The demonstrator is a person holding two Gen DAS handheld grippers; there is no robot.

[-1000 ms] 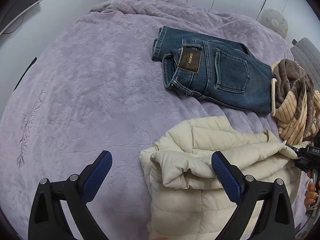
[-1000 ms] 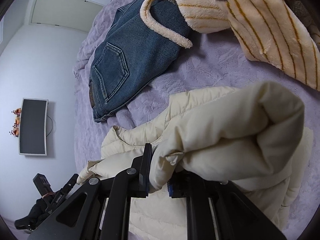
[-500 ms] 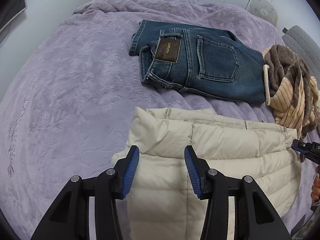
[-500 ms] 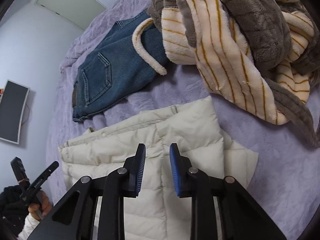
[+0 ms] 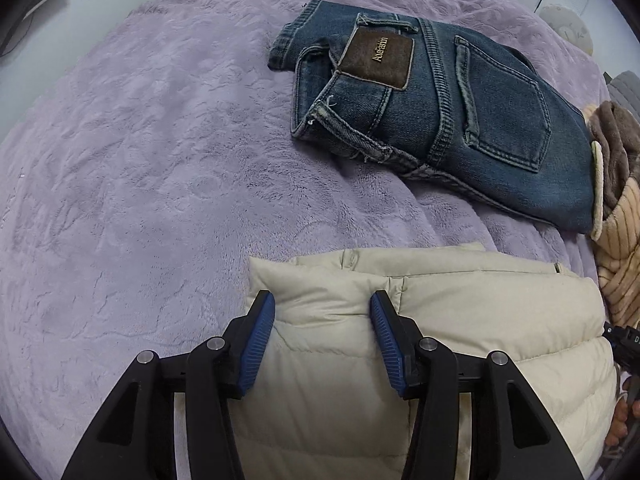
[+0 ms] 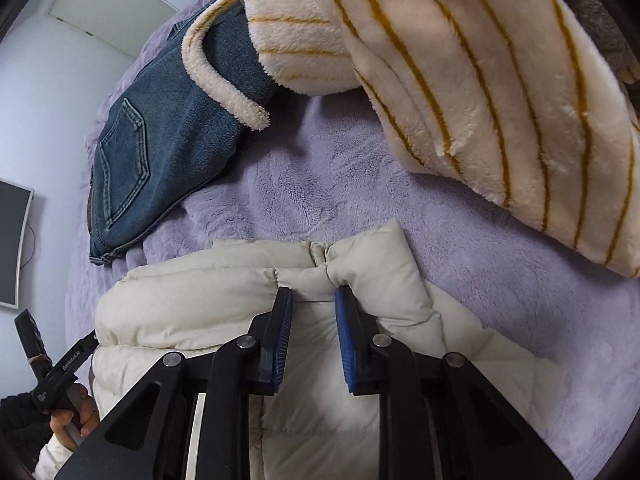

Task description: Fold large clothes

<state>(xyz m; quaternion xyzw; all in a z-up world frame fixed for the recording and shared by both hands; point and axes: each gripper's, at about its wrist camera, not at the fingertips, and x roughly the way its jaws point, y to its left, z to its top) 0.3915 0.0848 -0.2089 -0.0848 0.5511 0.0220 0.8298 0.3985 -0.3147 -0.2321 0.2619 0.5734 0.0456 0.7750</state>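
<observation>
Cream quilted down jacket [image 5: 420, 320] found lying on the purple bedspread [image 5: 140, 200], at 6 o'clock in both wrist views, already doubled over itself with the folded edge facing the far side of the bed. Judged light, soft and springy: puffed channels likely to trap air and push a fold back open, shell fabric smooth and probably slippery under the pads. Best hold judged to be at a stitched seam or the doubled edge near each outer corner, where the filling is thin and a pinch can bite through both layers, not on the fat middle of a channel. Appearance: off-white, horizontal quilting lines, seams puckered, no visible dirt; collar or placket detail too small to tell. Left gripper [image 5: 322, 330] parted about halfway, jaws opening, blue pads standing either side of a raised ridge of jacket at the near left corner, not pressing on it. Right gripper [image 6: 313, 332] narrowly parted, jaws closing, a small ridge of jacket between the pads near the right corner; no firm pinch visible. Folded jeans [image 5: 440, 112] at 1 o'clock in the left view, well apart from the jacket. Striped fleece garment [image 6: 480, 80] at 1 o'clock in the right view, partly over the jeans. Person's hand [image 6: 76, 412] at 8 o'clock in the right view.
</observation>
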